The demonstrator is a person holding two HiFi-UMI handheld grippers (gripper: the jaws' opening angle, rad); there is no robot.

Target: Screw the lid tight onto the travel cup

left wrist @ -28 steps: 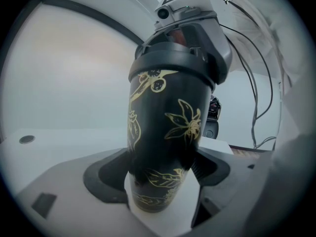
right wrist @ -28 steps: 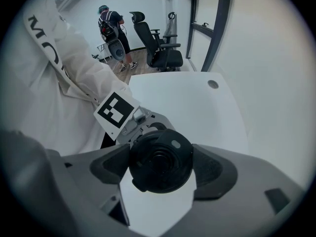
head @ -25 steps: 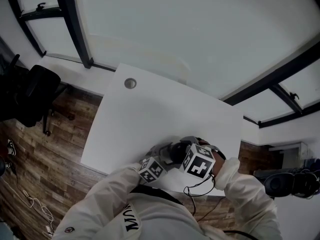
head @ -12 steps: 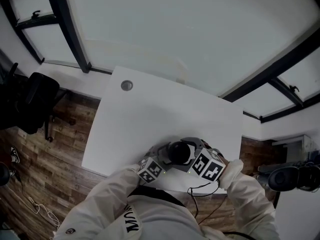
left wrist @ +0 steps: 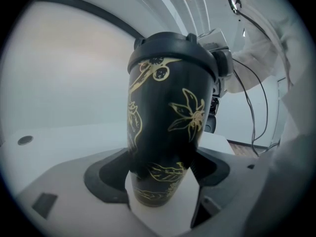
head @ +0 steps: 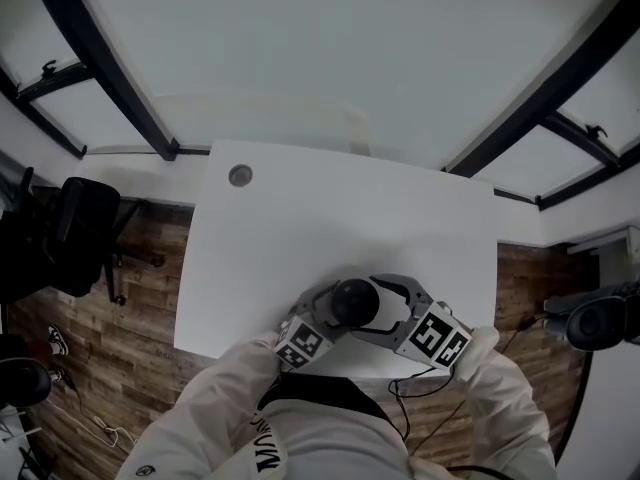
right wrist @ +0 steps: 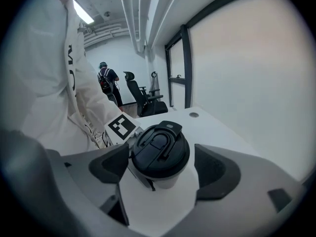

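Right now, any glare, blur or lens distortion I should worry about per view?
Head view: dim, even light, fisheye bows the window frames; no blur. Left gripper view: dark vignette at corners, travel cup sharp, no glare on its gold pattern. Right gripper view: lid sharp, ceiling light blown out, near sleeve soft.

Table (head: pixel 330 218) open beyond the cup (head: pixel 355 303); grommet (head: pixel 240 175), seemingly flush, far-left.
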